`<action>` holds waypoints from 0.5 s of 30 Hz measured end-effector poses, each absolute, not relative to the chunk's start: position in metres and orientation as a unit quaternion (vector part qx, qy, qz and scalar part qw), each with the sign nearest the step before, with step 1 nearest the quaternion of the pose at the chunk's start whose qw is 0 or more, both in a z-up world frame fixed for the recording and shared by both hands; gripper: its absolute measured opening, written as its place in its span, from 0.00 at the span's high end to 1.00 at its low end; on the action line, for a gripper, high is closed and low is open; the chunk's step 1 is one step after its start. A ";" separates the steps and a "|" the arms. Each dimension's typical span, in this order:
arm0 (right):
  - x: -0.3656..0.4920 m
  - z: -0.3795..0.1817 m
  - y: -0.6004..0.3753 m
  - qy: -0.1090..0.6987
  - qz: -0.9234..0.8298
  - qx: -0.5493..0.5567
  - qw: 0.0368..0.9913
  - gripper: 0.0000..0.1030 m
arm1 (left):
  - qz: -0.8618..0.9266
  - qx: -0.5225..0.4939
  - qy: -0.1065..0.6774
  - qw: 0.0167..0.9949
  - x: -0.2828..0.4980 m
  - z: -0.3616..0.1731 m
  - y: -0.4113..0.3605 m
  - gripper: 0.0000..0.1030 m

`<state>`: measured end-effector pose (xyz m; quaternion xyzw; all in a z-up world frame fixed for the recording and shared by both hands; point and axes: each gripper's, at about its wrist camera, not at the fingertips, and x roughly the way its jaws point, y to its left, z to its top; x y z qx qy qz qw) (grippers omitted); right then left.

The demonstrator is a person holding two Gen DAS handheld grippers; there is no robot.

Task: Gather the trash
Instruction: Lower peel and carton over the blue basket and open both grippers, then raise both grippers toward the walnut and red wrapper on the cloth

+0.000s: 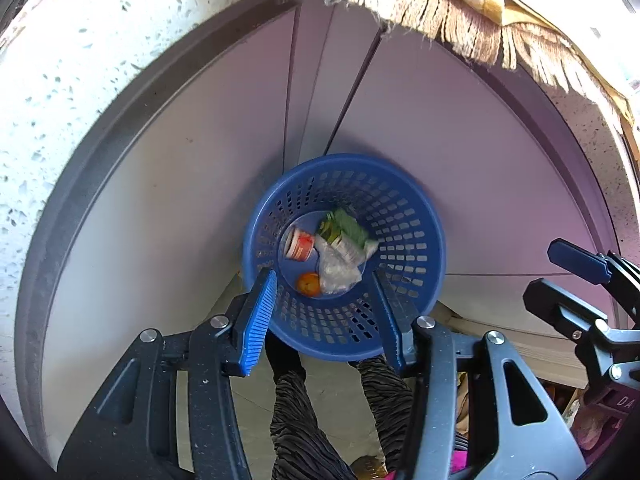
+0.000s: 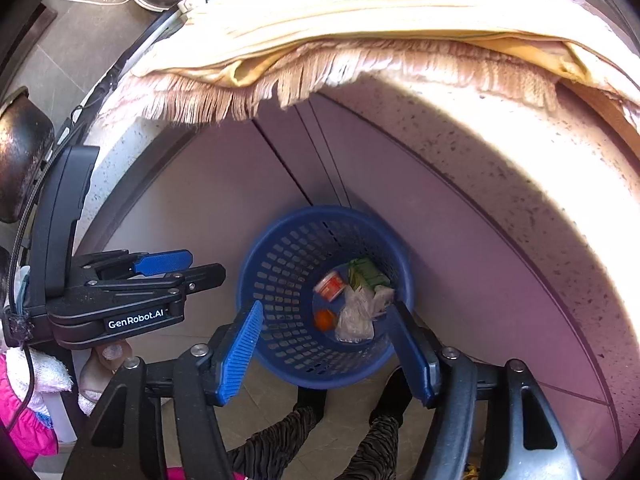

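The blue basket (image 1: 344, 256) stands on the floor against the grey cabinet doors (image 1: 200, 160), its mouth open from above, with clear air between it and both grippers. A speckled countertop edge (image 2: 500, 168) and a fringed cloth (image 2: 320, 76) overhang it behind. The person's legs (image 2: 304, 432) crowd its near side.

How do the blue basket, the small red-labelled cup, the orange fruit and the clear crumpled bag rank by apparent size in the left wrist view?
1. blue basket
2. clear crumpled bag
3. red-labelled cup
4. orange fruit, close to the cup
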<state>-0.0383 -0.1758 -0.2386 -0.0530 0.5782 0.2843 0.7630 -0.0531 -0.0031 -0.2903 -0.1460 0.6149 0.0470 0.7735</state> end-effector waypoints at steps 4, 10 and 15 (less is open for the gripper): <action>-0.038 -0.231 -0.174 0.573 0.288 -0.048 0.765 0.33 | 0.047 -0.147 0.609 0.778 -0.055 -0.279 -0.002 0.53; -0.040 -0.209 -0.180 0.549 0.298 -0.053 0.779 0.31 | 0.045 -0.152 0.585 0.795 -0.057 -0.256 0.003 0.53; -0.039 -0.186 -0.191 0.525 0.314 -0.043 0.790 0.31 | 0.039 -0.161 0.553 0.817 -0.056 -0.227 0.005 0.53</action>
